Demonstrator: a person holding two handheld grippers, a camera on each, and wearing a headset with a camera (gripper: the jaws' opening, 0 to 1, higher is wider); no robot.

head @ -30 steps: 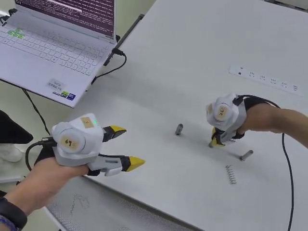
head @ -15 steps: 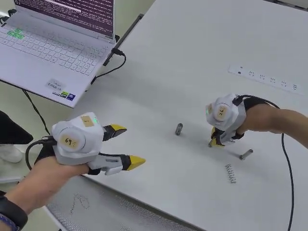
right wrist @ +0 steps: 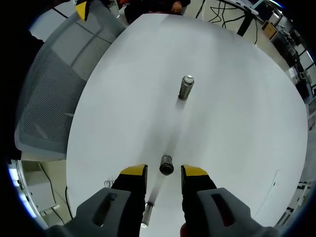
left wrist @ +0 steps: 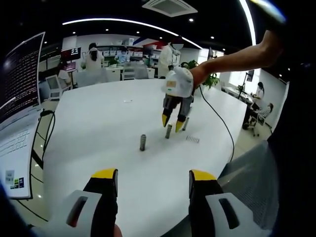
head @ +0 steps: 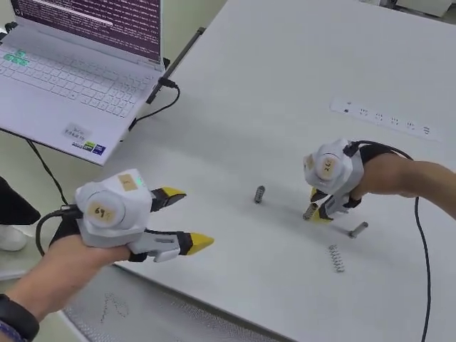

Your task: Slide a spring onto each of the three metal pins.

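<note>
Right claw (right wrist: pixel 164 174) astride upright spring-sleeved grey metal pin (right wrist: pixel 166 165) on white bench (right wrist: pixel 222 98).
I note its jaws apart, clear of the pin; left claw (left wrist: pixel 153 180) likewise apart, holding nothing.

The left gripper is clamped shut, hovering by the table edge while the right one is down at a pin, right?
Not quite: the left gripper is open, its jaws well apart, as the left gripper view shows. It does hover by the table edge while the right gripper is down at a pin.

Yellow-tipped left claw (head: pixel 192 217); white table (head: pixel 285 85)
</note>
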